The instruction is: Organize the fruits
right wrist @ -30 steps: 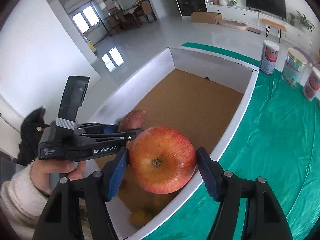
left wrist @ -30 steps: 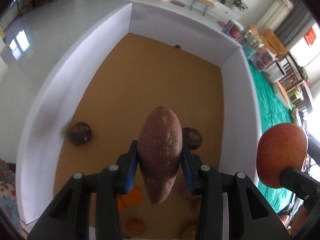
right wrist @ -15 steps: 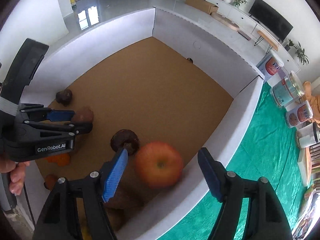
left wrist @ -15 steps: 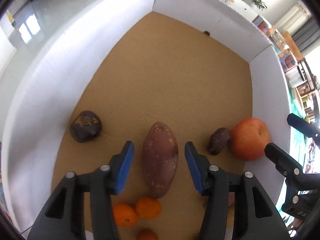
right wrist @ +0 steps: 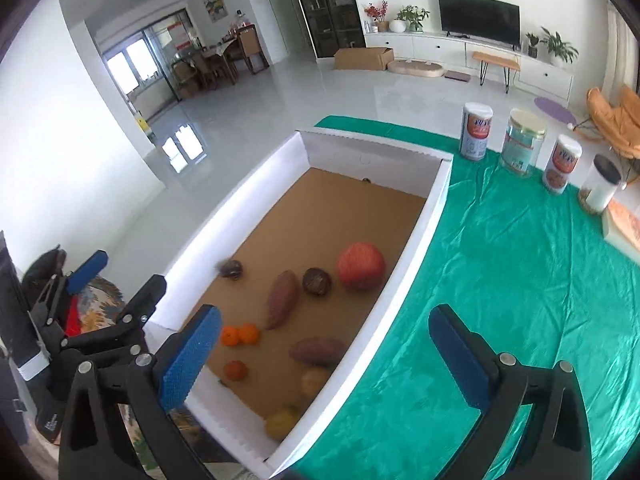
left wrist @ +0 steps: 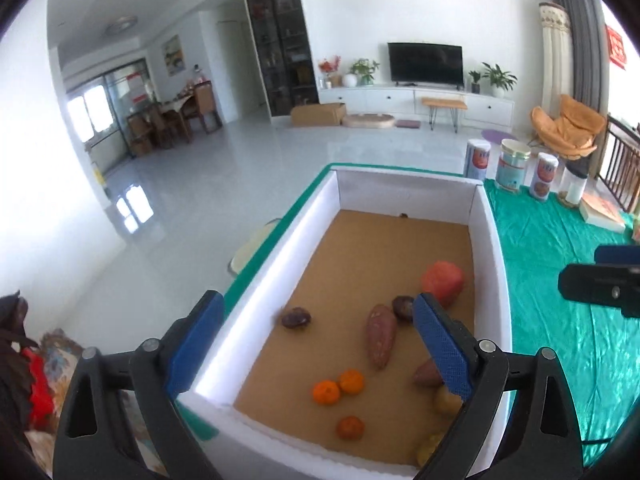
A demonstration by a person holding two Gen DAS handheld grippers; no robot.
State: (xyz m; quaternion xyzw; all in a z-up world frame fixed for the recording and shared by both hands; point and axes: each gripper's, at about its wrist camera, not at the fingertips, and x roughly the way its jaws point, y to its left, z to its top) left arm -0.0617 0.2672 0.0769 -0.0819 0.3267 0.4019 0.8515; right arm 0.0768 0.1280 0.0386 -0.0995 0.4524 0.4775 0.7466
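You are working over a table draped in shiny green cloth (right wrist: 500, 280), with a white-walled box with a brown cardboard floor (right wrist: 416, 236) on it, in a bright living room with a glossy white tiled floor (left wrist: 224, 168) and a black flat television (left wrist: 426, 62) on the far wall. A second ago your left gripper (left wrist: 320, 344) clamped the long reddish-brown sweet potato (left wrist: 381, 335) and your right gripper (right wrist: 324, 354) clamped the round red apple (right wrist: 361, 266). Now both lie on the box floor, the apple by the right wall, the sweet potato near the middle. Both sets of jaws are opening wide with nothing between them, and both grippers have pulled back above the box
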